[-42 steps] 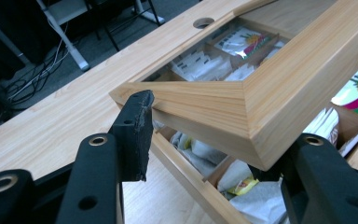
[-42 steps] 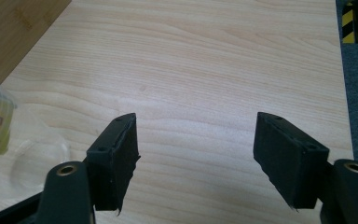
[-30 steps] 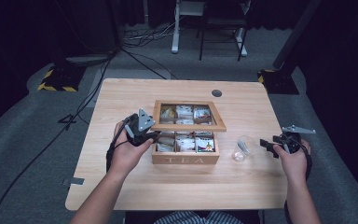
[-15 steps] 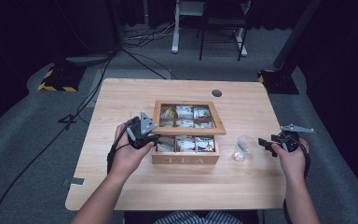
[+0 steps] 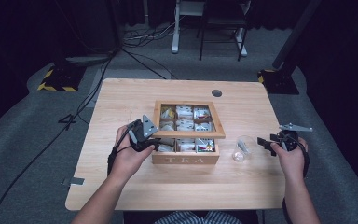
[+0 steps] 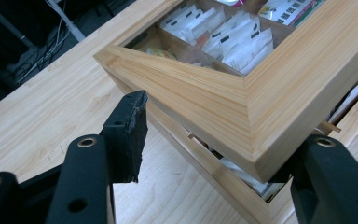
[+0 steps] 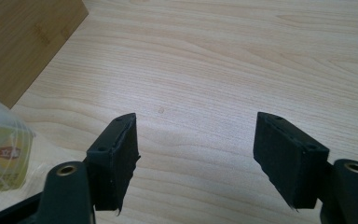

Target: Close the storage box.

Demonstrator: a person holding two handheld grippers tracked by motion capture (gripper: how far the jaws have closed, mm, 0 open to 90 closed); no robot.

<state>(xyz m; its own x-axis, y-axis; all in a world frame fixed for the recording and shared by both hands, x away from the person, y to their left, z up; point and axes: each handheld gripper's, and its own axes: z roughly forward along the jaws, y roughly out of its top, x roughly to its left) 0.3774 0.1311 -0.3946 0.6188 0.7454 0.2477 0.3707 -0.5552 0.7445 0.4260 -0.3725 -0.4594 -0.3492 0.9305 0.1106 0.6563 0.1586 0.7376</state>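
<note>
Both tongs were spread apart and grasped nothing. On the left side, the left gripper [image 5: 153,142] stood at the front left corner of the wooden tea box [image 5: 186,158], and in the left gripper view its two black jaws stood on either side of the corner of the lifted lid [image 6: 242,93], one jaw clear of the wood, the other low beside the box; I could not tell if that one touched. The lid was a pale wooden frame, tilted up over the box, and through it white tea bags [image 6: 233,37] were seen in their compartments. The front wall carried the word TEA.

The right gripper [image 5: 266,142] was held well apart from the box, near the right edge of the table [image 5: 121,102], its jaws wide over bare wood. Just beside it, between it and the box, lay a clear plastic cup [image 5: 242,147] on its side, with a yellow tea packet [image 7: 2,156] inside.

Behind the table were dark floor, cables and a chair [image 5: 221,23].
</note>
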